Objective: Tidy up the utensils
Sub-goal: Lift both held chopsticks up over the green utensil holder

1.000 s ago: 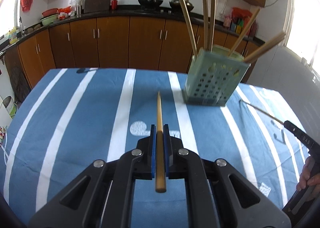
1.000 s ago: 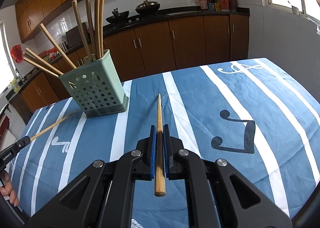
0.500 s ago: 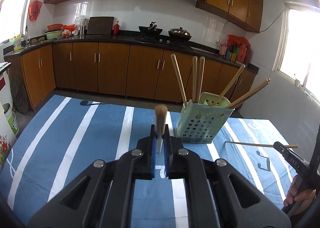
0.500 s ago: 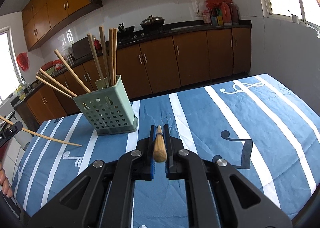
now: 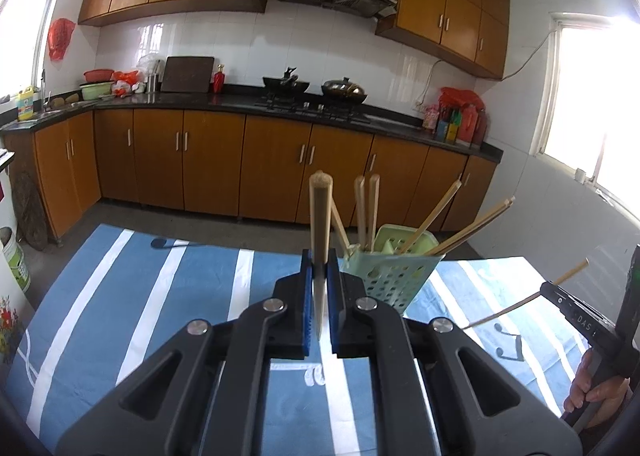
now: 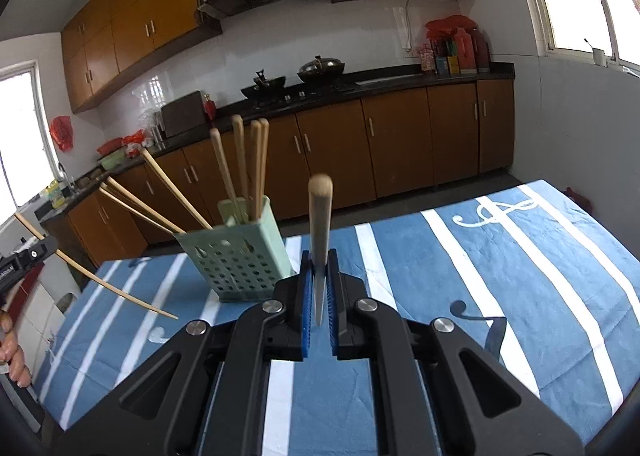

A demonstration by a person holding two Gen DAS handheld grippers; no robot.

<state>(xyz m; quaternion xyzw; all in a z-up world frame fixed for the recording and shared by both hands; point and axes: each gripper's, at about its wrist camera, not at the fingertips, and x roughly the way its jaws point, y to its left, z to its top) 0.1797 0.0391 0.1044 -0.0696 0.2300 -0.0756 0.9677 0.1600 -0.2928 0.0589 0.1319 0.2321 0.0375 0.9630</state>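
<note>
A: Carrying step? Left hand-held gripper [image 5: 319, 298] clamped one chopstick [image 5: 320, 240], right hand-held gripper [image 6: 318, 296] another chopstick [image 6: 319, 240].

B: Yes; both above surface [image 6: 520, 276], near green holder [image 6: 240, 260]. Next: lower tips in.

My worktop [image 5: 168, 296] wears a blue cloth [image 6: 520, 296] with white stripes and dark music-note prints. Standing directly on it is the pale green perforated holder [image 6: 240, 264], upright near the far edge, chopsticks [image 6: 240, 163] sticking out.
</note>
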